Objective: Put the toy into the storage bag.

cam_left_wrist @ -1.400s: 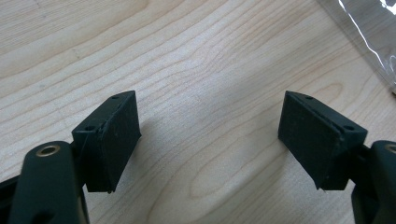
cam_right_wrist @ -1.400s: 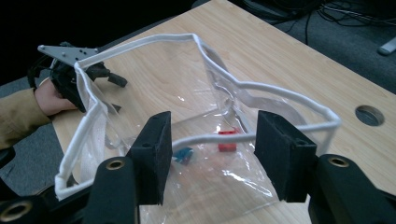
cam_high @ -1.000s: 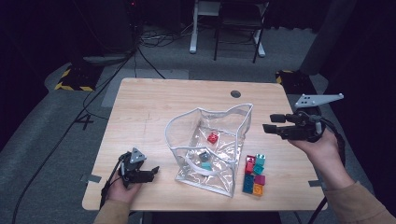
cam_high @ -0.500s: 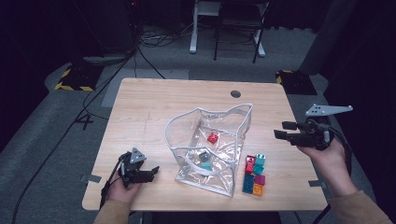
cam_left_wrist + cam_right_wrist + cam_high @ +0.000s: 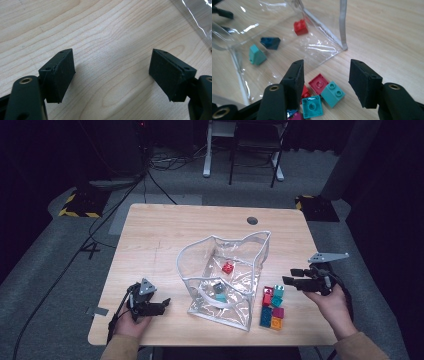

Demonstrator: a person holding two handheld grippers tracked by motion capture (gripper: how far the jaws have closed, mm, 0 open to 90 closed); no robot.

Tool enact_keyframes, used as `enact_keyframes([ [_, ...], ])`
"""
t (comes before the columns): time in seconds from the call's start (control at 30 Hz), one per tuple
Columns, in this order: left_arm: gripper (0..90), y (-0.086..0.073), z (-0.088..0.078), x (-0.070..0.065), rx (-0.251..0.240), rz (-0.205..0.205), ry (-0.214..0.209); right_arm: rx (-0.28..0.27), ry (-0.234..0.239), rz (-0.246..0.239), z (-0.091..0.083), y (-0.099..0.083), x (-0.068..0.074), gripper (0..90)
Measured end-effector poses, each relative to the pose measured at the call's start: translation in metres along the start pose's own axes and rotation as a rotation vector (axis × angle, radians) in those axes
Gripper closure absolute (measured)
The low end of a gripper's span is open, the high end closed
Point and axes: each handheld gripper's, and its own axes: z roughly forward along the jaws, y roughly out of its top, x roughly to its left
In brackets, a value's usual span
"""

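Note:
A clear plastic bag (image 5: 227,275) stands open in the middle of the wooden table (image 5: 165,235). Inside it lie a red brick (image 5: 228,267), a dark blue brick (image 5: 270,42) and a teal brick (image 5: 256,55). Right of the bag, several loose bricks (image 5: 272,307) lie in a cluster, among them a red one (image 5: 318,83) and a teal one (image 5: 333,93). My right gripper (image 5: 295,276) hovers open just right of that cluster, and its jaws frame the bricks (image 5: 325,77). My left gripper (image 5: 165,303) rests open near the front left edge, over bare wood (image 5: 112,75).
A round cable hole (image 5: 252,220) sits at the table's far side. Chair and desk legs (image 5: 240,155) stand on the floor beyond. Cables (image 5: 100,235) trail off to the left. Bare wood spreads left of the bag.
My right gripper has come down and toward the front, from beside the bag's far right corner to just over the loose bricks. The left gripper has stayed put.

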Motion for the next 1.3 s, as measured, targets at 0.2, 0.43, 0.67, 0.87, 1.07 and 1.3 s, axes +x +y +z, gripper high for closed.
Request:
enact_keyframes([
  [0.2, 21.2, 0.000, 0.000, 0.000, 0.000, -0.001, -0.001, 0.044, -0.022, 0.012, 0.024, -0.015, -0.004, 45.8],
  [0.43, 21.2, 0.000, 0.000, 0.000, 0.000, 0.000, 0.000, 0.092, -0.054, 0.020, 0.047, -0.026, -0.005, 45.2],
  [0.67, 21.2, 0.000, 0.000, 0.000, 0.000, 0.000, 0.000, 0.131, -0.092, 0.024, 0.063, -0.032, -0.006, 44.8],
  [0.87, 21.2, 0.000, 0.000, 0.000, 0.000, 0.000, 0.000, 0.160, -0.110, 0.027, 0.070, -0.035, -0.007, 44.8],
  [1.07, 21.2, 0.000, 0.000, 0.000, 0.000, 0.000, 0.000, 0.172, -0.133, 0.039, 0.065, -0.039, -0.015, 44.9],
  [1.3, 21.2, 0.000, 0.000, 0.000, 0.000, 0.000, 0.000, 0.176, -0.171, 0.084, 0.056, -0.046, -0.032, 44.9],
])
